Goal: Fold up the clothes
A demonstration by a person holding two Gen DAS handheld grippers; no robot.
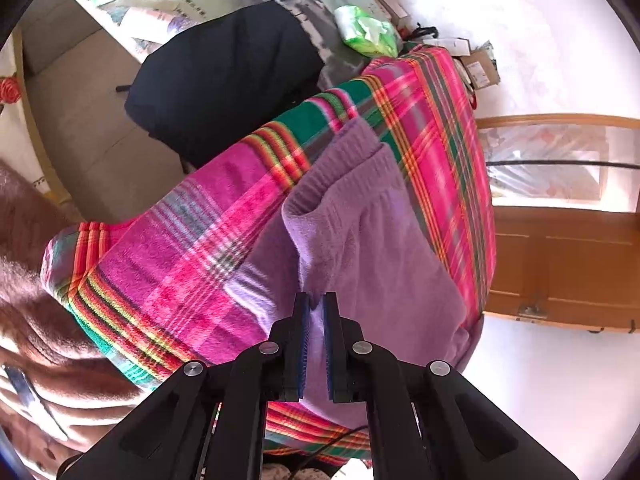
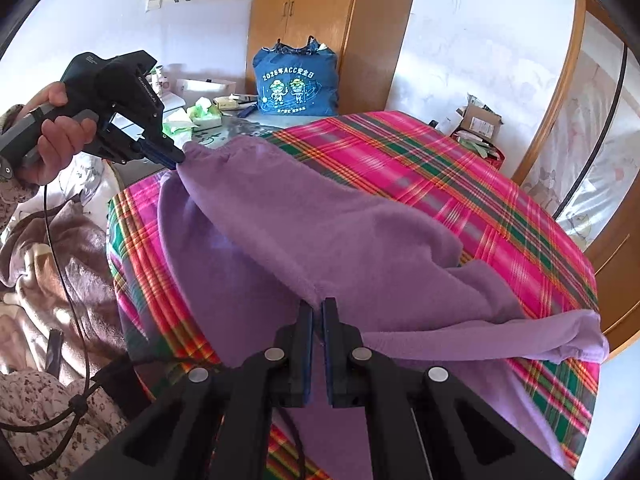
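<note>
A purple fleece garment (image 2: 320,236) is stretched over a table covered with a pink plaid cloth (image 2: 460,176). My right gripper (image 2: 318,306) is shut on one edge of the garment near me. In the same view my left gripper (image 2: 178,159), held by a hand, is shut on the gathered waistband end at the far left. From the left wrist, my left gripper (image 1: 316,300) pinches a fold of the purple garment (image 1: 372,240), which hangs down across the plaid cloth (image 1: 192,248). A loose purple leg trails off the table's right side (image 2: 568,340).
A blue bag (image 2: 296,80) and green tissue packs (image 2: 204,114) lie on a desk behind the table. A wooden wardrobe (image 2: 316,12) stands at the back. A dark chair (image 1: 224,76) is beside the table. Brown bedding (image 2: 52,264) lies at the left.
</note>
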